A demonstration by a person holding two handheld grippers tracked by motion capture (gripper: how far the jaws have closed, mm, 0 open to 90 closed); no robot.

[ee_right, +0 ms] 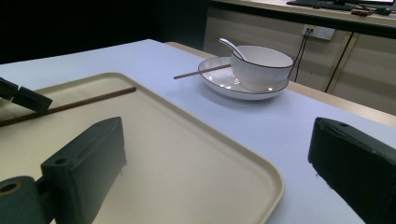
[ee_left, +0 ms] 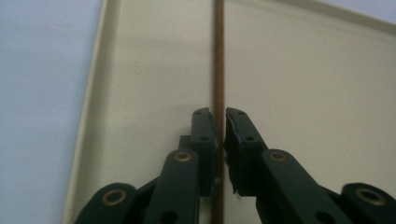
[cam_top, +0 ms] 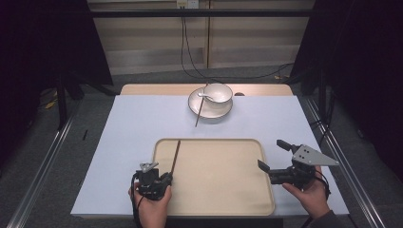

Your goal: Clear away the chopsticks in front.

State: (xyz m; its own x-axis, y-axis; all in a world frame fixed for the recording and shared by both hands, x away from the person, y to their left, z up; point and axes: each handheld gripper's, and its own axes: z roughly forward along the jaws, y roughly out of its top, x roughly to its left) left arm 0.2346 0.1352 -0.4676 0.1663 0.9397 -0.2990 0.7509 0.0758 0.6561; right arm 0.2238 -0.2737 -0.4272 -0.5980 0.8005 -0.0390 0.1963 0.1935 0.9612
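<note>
Our left hand-held gripper [ee_left: 220,122] sits at the near left corner of the tray [cam_top: 266,190], its jaws drawn in around a brown chopstick [ee_left: 218,56] that lies between them; a thin gap shows beside the stick, so the hold looks loose rather than clenched. The chopstick runs away from us along the tray's left side, its far tip poking over the far rim. Our right hand-held gripper [cam_top: 271,154] waits with jaws spread wide and empty at the tray's right edge. Farther off on the worktop [cam_top: 128,137], a second chopstick [cam_top: 200,107] leans on a plate [cam_top: 197,108] that carries a bowl [cam_top: 219,93] with a spoon [cam_top: 206,96]. To do this step well, we judge it best to let the stick settle flat, spread the jaws evenly, then back straight off without dragging it.
</note>
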